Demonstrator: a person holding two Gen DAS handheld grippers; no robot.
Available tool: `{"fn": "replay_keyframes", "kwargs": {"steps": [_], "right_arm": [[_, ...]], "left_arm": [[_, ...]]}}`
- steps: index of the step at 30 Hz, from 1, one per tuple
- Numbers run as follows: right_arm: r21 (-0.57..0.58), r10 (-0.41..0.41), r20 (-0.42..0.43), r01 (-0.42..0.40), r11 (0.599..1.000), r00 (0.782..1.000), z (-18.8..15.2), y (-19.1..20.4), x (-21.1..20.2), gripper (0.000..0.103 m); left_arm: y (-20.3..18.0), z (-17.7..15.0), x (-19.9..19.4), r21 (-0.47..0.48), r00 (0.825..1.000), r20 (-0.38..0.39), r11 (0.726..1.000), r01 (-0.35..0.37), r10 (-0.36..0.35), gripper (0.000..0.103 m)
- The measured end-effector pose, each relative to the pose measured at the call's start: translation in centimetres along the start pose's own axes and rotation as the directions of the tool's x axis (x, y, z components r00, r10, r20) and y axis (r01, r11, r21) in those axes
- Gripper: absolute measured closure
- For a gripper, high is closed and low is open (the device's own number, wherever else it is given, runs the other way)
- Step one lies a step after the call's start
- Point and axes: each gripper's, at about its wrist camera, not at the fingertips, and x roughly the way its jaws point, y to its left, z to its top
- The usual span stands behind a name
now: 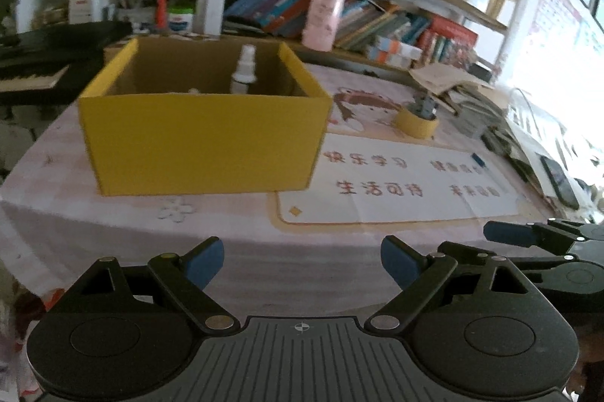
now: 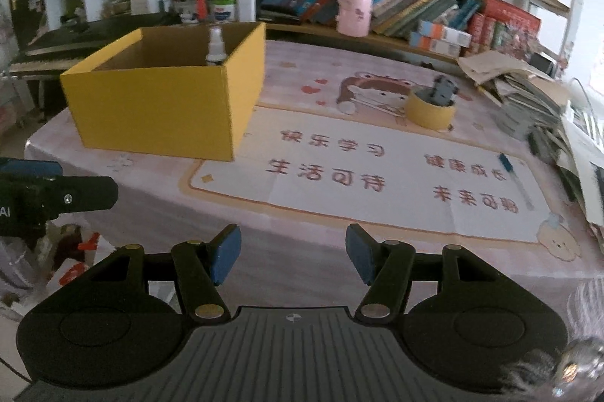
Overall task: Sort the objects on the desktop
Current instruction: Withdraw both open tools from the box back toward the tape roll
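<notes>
A yellow cardboard box stands open on the pink tablecloth, with a white spray bottle upright inside it. To its right a yellow tape roll lies flat with a grey object standing in its hole. A blue pen lies on the printed mat near the right. My left gripper hangs open and empty before the table's front edge, short of the box. My right gripper is open and empty too, beside the left one.
A pink cup and rows of books fill the shelf behind the table. Stacked papers and a dark phone crowd the right side. A piano keyboard stands at the far left. The printed mat covers the table's middle.
</notes>
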Motion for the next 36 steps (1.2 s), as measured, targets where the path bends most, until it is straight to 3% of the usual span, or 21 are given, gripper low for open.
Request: {"fn": "replay_keyframes", "kwargs": {"steps": [17,36], "right_arm": [[0.112,-0.081,-0.02,0.083,0.99,0.996,-0.8,-6.4,0.1,0.042],[0.132,-0.084,-0.039,0.089,0.987,0.996,1.1,-15.0,3.5,0.042]], "left_arm": [[-6.4,1.6,4.3,0.132,0.994,-0.056,0.986,0.099,-0.093,0.01],[-12.3,4.3,10.7,0.136,0.994,-0.077,0.986,0.091,-0.081,0.01]]}}
